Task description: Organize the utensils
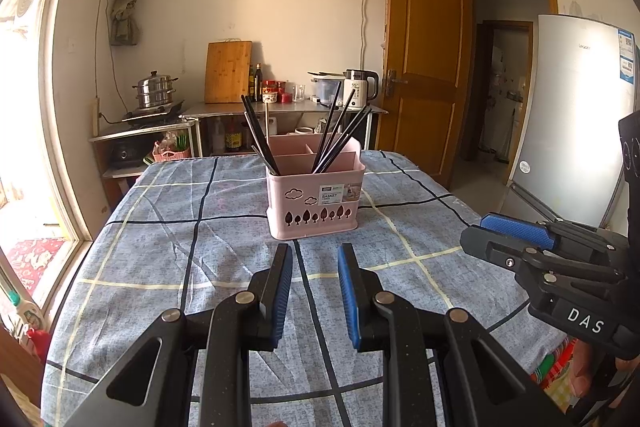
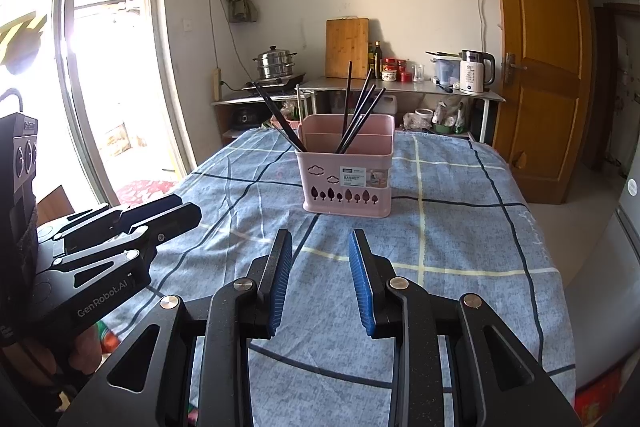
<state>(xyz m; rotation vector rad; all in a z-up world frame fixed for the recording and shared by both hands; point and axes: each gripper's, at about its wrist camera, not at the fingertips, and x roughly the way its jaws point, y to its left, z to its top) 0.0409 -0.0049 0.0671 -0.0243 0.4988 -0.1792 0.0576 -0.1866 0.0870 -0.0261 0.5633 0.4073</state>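
A small kitchen, bright from the big window, with a wooden door ajar and a steel counter along the far wall. In front stands a table (image 1: 160, 227) under a blue checked cloth, bare apart from one thing. Toward its far edge, about midway across, sits a pink utensil basket (image 1: 316, 199), upright, with dark chopsticks (image 1: 336, 131) fanning out of its compartments; I can't tell exactly which slot each stands in. No loose utensil shows on the cloth, so the sorting looks finished, or nearly so. Over the near edge hang the two tools, well apart from the basket: the left gripper (image 1: 314, 259) with jaws slightly spread, nothing between them, and the right gripper (image 2: 320, 247) parted a little wider, also empty.
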